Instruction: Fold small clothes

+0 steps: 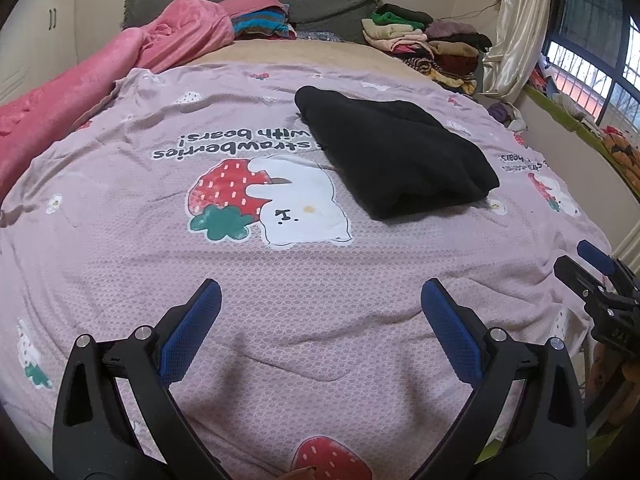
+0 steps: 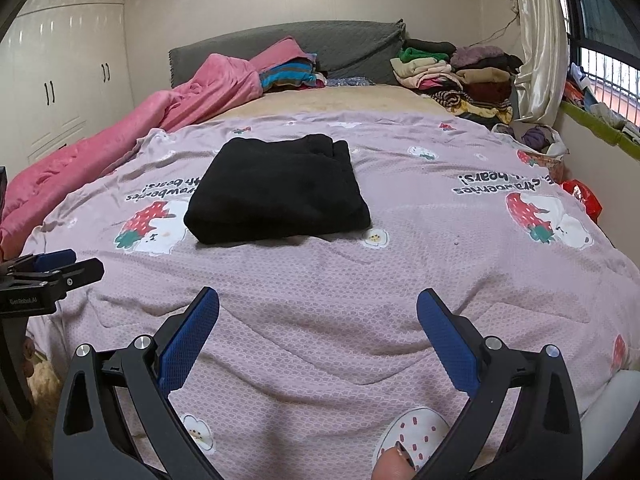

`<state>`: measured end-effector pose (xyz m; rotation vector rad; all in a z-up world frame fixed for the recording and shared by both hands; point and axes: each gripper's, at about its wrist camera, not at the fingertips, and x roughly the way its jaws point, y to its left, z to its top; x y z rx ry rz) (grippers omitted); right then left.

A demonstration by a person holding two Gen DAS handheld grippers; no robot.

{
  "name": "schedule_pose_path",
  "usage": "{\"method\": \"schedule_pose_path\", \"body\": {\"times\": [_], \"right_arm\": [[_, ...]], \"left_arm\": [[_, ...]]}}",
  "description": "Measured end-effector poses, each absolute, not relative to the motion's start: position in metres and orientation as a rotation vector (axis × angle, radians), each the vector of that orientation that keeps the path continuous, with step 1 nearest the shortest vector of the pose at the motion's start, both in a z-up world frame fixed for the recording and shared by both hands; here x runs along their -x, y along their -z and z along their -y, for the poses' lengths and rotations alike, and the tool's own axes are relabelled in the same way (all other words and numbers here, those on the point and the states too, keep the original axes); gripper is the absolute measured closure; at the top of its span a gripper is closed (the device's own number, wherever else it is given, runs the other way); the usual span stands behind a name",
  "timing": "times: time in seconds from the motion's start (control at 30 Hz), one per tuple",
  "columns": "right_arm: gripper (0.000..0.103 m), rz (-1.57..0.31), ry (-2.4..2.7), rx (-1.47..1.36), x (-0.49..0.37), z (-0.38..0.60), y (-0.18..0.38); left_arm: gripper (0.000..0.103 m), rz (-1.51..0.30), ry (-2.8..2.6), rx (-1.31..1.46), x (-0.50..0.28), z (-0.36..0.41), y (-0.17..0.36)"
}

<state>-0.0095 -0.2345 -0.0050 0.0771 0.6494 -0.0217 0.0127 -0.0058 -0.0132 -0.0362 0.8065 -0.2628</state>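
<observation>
one black garment [image 2: 276, 196] lies on the bed, on top of the strawberry-and-bear printed coverlet [image 2: 420, 280], already folded into a compact rectangle with stacked layers showing at its near edge. in the left wrist view the same garment [image 1: 396, 160] sits ahead and to the right; in the right wrist view it sits ahead and slightly to the left, so it lies roughly between the two tools and well apart from both.

the left gripper [image 1: 320, 312] hovers over bare coverlet with its two blue-padded fingers [image 1: 192, 332] spread wide and nothing between them. the right gripper [image 2: 318, 320] is likewise wide open and empty, its fingers [image 2: 448, 344] over bare coverlet. each tool also appears at the edge of the other's view.

judged from this layout, the fold of this one piece looks complete and released. what is left is uncertain. two heaps of clothing rest near the grey headboard [image 2: 288, 40]: a striped bundle [image 2: 288, 74] beside the pink blanket [image 2: 132, 128], and a larger mixed pile [image 2: 460, 76] by the curtain [image 2: 540, 48]. whether these are finished or waiting cannot be told. a further small cluster of cloth [image 2: 532, 136] lies at the bed's window side.

count: one folded black garment, two grippers, four fingers, two heaps, one pink blanket.
</observation>
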Motion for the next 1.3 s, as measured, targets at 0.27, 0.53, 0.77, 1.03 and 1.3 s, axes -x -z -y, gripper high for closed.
{"method": "schedule_pose_path", "body": {"times": [0.27, 0.53, 0.77, 1.03, 1.3], "right_arm": [[0.004, -0.657, 0.011, -0.076, 0.0085, 0.2306, 0.0072], [0.004, -0.666, 0.006, -0.081, 0.0080, 0.2314, 0.0095], [0.004, -0.665, 0.005, -0.079, 0.0086, 0.2306, 0.0088], [0.004, -0.666, 0.005, -0.080, 0.0092, 0.2291, 0.0078], [0.004, -0.664, 0.003, -0.081, 0.0094, 0.2286, 0.0078]], "left_arm": [[0.010, -0.812, 0.237, 0.029, -0.0129, 0.0033, 0.0130], [0.010, -0.813, 0.229, 0.019, -0.0121, 0.0048, 0.0114], [0.010, -0.815, 0.221, 0.017, -0.0119, 0.0041, 0.0105], [0.010, -0.817, 0.215, 0.012, -0.0112, 0.0038, 0.0104], [0.010, -0.816, 0.210, 0.007, -0.0104, 0.0035, 0.0097]]}}
